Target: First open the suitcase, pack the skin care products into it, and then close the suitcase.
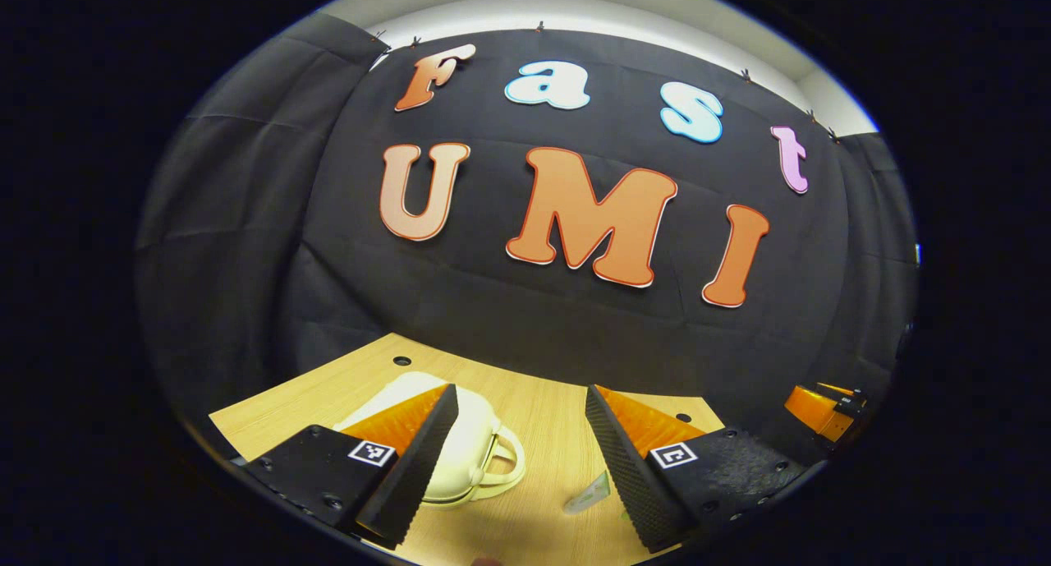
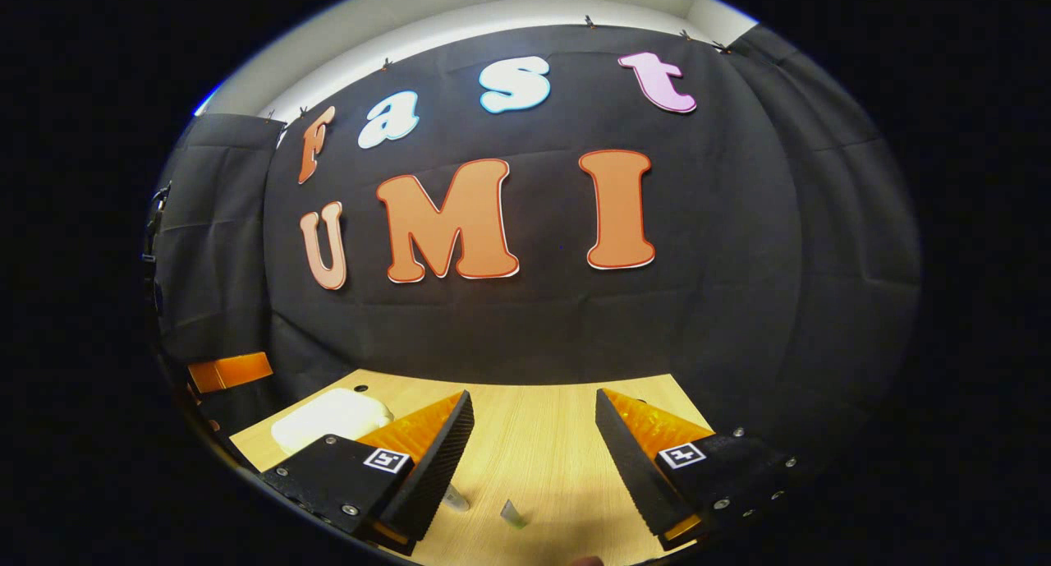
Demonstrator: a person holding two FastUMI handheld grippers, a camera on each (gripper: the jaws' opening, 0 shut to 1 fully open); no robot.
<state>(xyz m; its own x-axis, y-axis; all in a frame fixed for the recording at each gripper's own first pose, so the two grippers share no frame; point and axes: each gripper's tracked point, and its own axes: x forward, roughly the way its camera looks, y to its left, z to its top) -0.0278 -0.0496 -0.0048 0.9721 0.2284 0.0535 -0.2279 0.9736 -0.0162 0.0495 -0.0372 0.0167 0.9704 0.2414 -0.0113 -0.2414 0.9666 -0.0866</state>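
Each handheld two-finger gripper, left gripper (image 1: 519, 451) and right gripper (image 2: 534, 455), has wedge-shaped fingers with ribbed inner faces on black blocks, each block carrying a square black-and-white marker and small round screws beside that marker.

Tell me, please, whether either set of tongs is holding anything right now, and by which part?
Nothing is held. The left tongs and right tongs are both open over the table, with the cream suitcase untouched.

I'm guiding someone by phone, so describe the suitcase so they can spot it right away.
On the wooden table before the black cloth wall, the suitcase lies shut. It is small, cream, rounded, with a loop handle, far bulkier than the little skin care items nearby.
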